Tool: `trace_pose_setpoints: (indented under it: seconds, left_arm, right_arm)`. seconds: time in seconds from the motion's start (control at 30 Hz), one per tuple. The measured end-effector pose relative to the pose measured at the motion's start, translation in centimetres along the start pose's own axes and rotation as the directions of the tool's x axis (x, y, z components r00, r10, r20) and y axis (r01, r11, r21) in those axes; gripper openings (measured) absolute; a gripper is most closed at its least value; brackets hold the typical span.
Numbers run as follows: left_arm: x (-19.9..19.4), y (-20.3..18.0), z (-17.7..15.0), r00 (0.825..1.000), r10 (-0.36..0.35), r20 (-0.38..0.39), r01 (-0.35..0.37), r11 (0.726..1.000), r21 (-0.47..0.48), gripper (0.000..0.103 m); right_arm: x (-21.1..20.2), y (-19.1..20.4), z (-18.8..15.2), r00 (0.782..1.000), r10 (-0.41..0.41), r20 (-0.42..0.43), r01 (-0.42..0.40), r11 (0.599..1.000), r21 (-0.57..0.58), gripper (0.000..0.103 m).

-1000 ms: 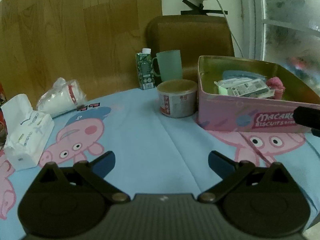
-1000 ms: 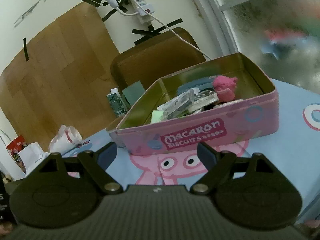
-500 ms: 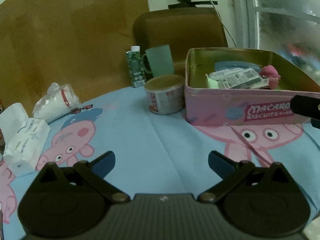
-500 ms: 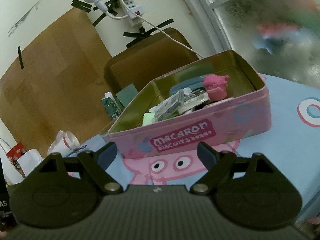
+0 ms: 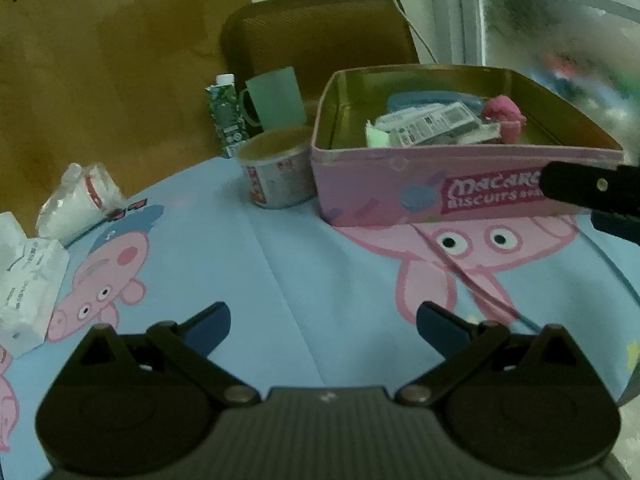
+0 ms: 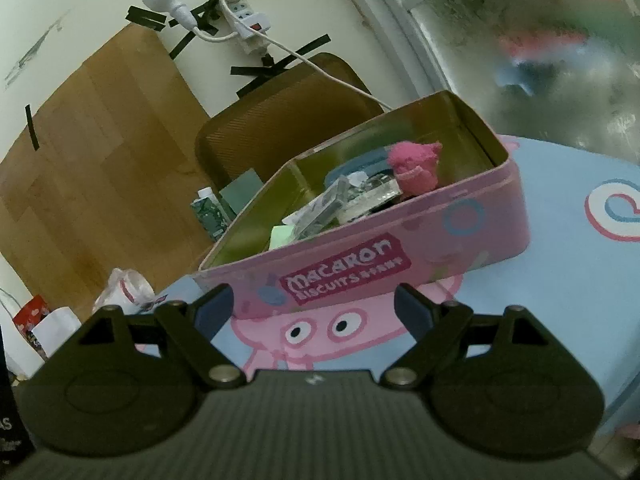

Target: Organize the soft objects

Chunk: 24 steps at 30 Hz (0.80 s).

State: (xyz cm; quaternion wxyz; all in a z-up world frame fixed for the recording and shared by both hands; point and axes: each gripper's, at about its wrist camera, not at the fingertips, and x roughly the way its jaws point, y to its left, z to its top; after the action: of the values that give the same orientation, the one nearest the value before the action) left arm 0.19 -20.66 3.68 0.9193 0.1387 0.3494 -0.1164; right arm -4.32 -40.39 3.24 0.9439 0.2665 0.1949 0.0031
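A pink Macaron biscuit tin [image 5: 384, 188] stands open on the blue cartoon tablecloth [image 5: 248, 264]; it also shows in the right wrist view [image 6: 472, 236]. Inside lie a pink plush toy [image 5: 504, 116], also in the right wrist view [image 6: 416, 168], several plastic packets [image 5: 432, 124] and a pale green piece [image 5: 376, 136]. My left gripper [image 5: 323, 322] is open and empty above the cloth, in front of the tin. My right gripper [image 6: 314, 304] is open and empty, close to the tin's front wall; part of it shows at the right edge of the left wrist view [image 5: 592, 192].
A paper bowl [image 5: 276, 176], a green cup [image 5: 276, 98] and a small carton [image 5: 226, 118] stand left of the tin. A tissue pack [image 5: 28, 284] and a crumpled plastic bag [image 5: 80, 200] lie at the far left. A brown chair [image 5: 320, 40] stands behind the table.
Both grippers have drawn back and shifted a little; the tin sits slightly farther left in both views. Both stay open and empty.
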Motion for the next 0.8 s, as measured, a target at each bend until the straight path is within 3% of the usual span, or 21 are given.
trace_pose_setpoints:
  seconds: [0.8]
  left_arm:
    - [0.0, -1.5, -0.3, 0.997, -0.069, -0.033, 0.069, 0.997, 0.022, 0.103]
  right_arm:
    - [0.1, -0.5, -0.1, 1.000, -0.004, -0.004, 0.004, 1.000, 0.007, 0.089]
